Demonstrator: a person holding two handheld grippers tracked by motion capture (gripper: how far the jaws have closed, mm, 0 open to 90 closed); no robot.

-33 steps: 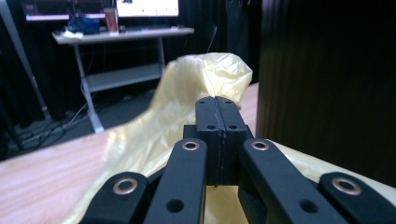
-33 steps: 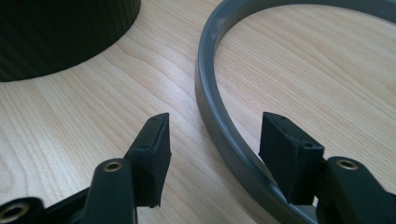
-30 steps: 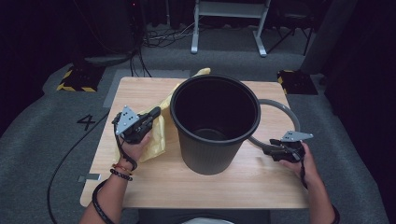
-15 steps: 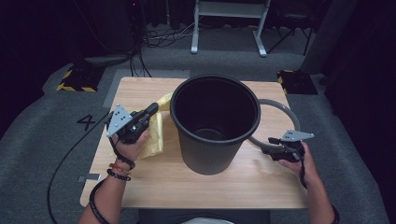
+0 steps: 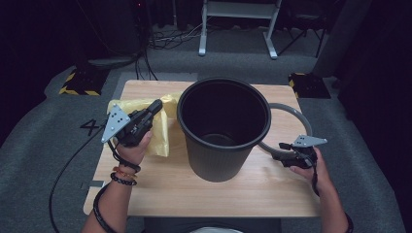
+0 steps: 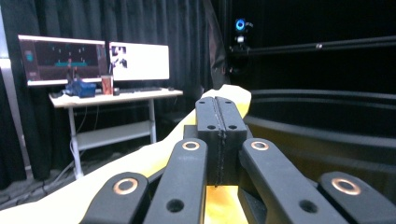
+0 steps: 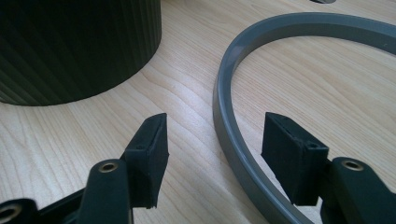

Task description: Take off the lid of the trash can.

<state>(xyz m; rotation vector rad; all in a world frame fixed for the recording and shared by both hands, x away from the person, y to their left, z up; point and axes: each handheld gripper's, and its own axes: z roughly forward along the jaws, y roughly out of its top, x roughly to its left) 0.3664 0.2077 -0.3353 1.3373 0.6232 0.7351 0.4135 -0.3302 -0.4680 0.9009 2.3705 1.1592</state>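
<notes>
Slippage is threatening: the left claw [image 5: 156, 105], pressed together on the yellow bag [image 5: 160, 130], is pinching only an edge beside the black bin [image 5: 221, 127]. The right claw [image 7: 212, 156] is straddling the grey ring [image 7: 243, 70] on the worktop [image 5: 204, 194], spread, risking knocking it aside.

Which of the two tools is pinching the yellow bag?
The left tool, lifted beside the black bin: its jaws are shut on the yellow bag. The right tool is open, its jaws either side of the grey ring without squeezing.
</notes>
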